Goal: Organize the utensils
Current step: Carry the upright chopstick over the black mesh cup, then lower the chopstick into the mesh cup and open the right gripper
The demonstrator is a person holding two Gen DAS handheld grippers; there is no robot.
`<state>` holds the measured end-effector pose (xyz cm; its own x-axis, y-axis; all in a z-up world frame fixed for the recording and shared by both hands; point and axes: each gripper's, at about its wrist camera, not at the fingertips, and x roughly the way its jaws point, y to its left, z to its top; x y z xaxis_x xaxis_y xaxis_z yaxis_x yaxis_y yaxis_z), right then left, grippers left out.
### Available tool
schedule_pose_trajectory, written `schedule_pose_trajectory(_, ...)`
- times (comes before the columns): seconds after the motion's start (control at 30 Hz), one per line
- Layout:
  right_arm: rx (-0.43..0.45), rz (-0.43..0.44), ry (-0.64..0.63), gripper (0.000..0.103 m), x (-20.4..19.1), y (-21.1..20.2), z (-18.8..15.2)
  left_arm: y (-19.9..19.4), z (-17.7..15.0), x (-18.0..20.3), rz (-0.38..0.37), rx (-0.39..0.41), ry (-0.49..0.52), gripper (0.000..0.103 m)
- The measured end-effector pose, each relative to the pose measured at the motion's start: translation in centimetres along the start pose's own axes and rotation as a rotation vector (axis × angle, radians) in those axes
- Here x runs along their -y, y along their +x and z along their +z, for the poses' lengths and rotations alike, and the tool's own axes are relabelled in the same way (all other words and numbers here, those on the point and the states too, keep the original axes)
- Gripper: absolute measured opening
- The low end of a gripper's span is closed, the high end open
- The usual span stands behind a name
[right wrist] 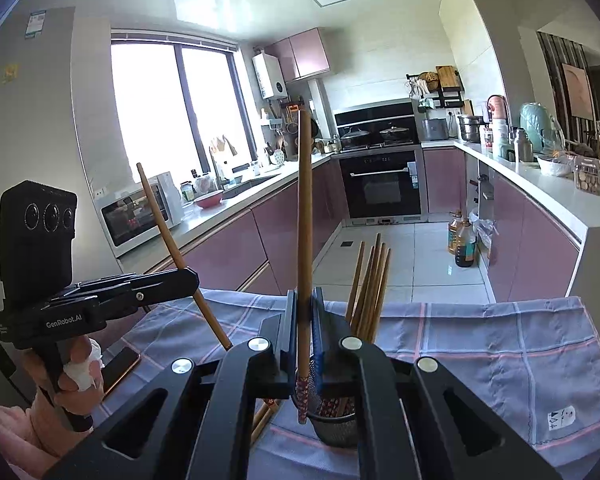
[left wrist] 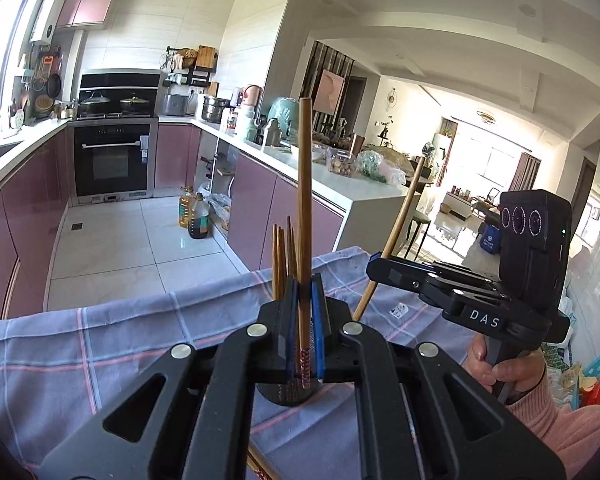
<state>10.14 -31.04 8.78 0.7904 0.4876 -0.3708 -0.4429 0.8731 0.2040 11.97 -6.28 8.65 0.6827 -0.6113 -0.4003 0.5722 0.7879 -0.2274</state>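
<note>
Each claw grips one chopstick, both clenched tight on the wood. In the left wrist view the left claw (left wrist: 305,292) holds a chopstick (left wrist: 305,208) nearly upright at the frame's centre: its long axis runs bottom to top, the plain tip pointing up toward the ceiling and the red patterned end hanging just below the blue pads (left wrist: 319,320). To the right of that view the right claw (left wrist: 376,266) pinches a second chopstick (left wrist: 396,232), which leans, its upper end tilted toward the upper right and its lower end down toward the cloth (left wrist: 100,344). The right hand (left wrist: 500,368), in a pink sleeve, grips the handle at lower right. The right wrist view shows the same pair from the other side: the right claw (right wrist: 305,304) holds its chopstick (right wrist: 305,208) close to vertical in the centre, patterned end down and plain end up, while the left claw (right wrist: 194,278) at left carries its chopstick (right wrist: 172,244) on a slant, top leaning to the upper left. The left hand (right wrist: 68,376) holds its handle at lower left, with something white wrapped on a finger. A dark mesh holder (right wrist: 336,420) stands on the checked cloth over the bench, just below and right of the right claw, with a bundle of chopsticks (right wrist: 370,292) standing in it, tips up and fanned slightly. More chopsticks (right wrist: 262,416) lie on the cloth just left of the holder. A phone (right wrist: 120,368) lies on the cloth near the left hand.
</note>
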Motion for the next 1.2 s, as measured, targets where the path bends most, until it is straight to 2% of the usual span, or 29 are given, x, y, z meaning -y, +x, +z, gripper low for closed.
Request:
schedule_pose_trajectory(0.17, 0.017, -0.027, -0.011, 0.006, 0.4, 0.2, 0.8, 1.0, 1.2, 0.9, 0.017, 0.008, 0.027, 0.007)
schedule_pose_trajectory(0.3, 0.002, -0.037, 0.001, 0.006, 1.1, 1.1, 0.8, 2.6, 1.3, 1.3, 0.036, -0.019, 0.043, 0.007)
schedule_pose_trajectory(0.5, -0.081, -0.045, 0.010, 0.006, 1.7, 3.2, -0.6, 5.4, 0.0, 1.8, 0.077, -0.103, 0.073, 0.007)
schedule_pose_trajectory(0.7, -0.184, -0.047, 0.027, 0.006, 2.3, 5.6, -2.1, 7.7, -1.6, 1.8, 0.079, -0.205, 0.106, 0.007)
schedule_pose_trajectory(0.87, -0.241, -0.076, 0.059, 0.007, 2.8, 7.3, -3.6, 9.9, -2.6, 0.9, 0.089, -0.261, 0.084, 0.008)
schedule_pose_trajectory(1.03, -0.251, -0.087, 0.089, 0.008, 3.2, 7.8, -4.3, 11.4, -3.1, -0.1, 0.087, -0.291, 0.064, 0.009)
schedule_pose_trajectory(1.2, -0.235, -0.090, 0.089, 0.008, 3.2, 7.1, -4.4, 11.4, -3.6, -0.4, 0.093, -0.281, 0.050, 0.009)
